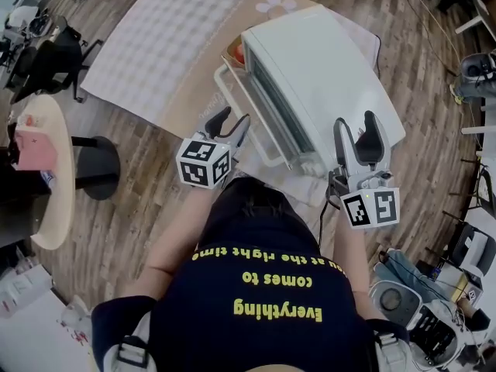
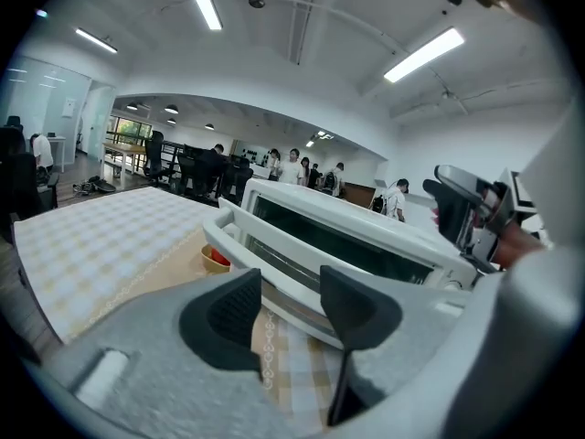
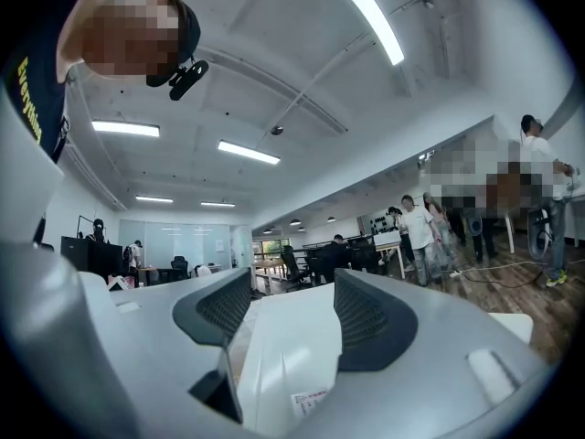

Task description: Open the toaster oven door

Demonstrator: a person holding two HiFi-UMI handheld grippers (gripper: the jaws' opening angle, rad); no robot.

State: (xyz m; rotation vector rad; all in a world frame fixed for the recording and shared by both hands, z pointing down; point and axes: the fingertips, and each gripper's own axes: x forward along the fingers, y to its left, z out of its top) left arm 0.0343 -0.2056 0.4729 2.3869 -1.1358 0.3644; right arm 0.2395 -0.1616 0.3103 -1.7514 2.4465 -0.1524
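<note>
My left gripper (image 2: pixel 291 286) stands half apart, holding nothing. Just ahead lies the white toaster oven (image 1: pixel 325 76), its smooth bar handle (image 2: pixel 228 238) crossing before my fingertips. Left of it, a small bowl (image 2: pixel 215 259) sits by a checked mat (image 2: pixel 101 236). My right gripper (image 3: pixel 281 291) gapes empty over the oven's flat top. The sticker (image 3: pixel 307 401) there is too small to read.

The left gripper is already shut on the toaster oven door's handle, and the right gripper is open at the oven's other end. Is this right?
Not quite. The left gripper is open: the left gripper view shows its jaws apart, not pressing the handle. The right gripper is open at the toaster oven's other end.
</note>
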